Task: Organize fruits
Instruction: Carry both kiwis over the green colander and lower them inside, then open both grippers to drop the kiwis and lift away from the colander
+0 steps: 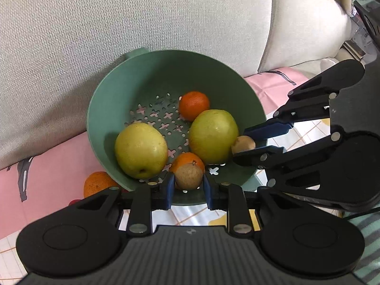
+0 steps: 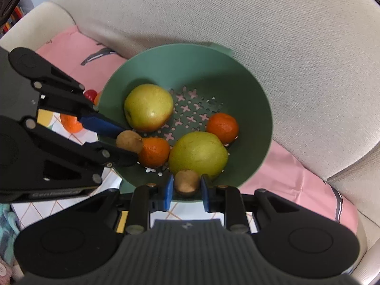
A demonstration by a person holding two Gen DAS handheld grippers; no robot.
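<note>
A green colander (image 1: 152,71) (image 2: 249,76) sits on a pink cloth against a sofa. It holds two yellow-green apples (image 1: 141,149) (image 1: 213,135) and two oranges (image 1: 193,105) (image 1: 184,161). My left gripper (image 1: 188,185) is shut on a small brown fruit (image 1: 188,175) over the colander's near rim; it also shows in the right wrist view (image 2: 129,140). My right gripper (image 2: 186,187) is shut on another small brown fruit (image 2: 186,181) over the rim, and it shows in the left wrist view (image 1: 243,143).
An orange (image 1: 98,182) (image 2: 71,123) and a small red fruit (image 2: 90,94) lie on the cloth left of the colander. The beige sofa back (image 1: 118,19) rises right behind it. A checked mat (image 1: 306,130) lies under the grippers.
</note>
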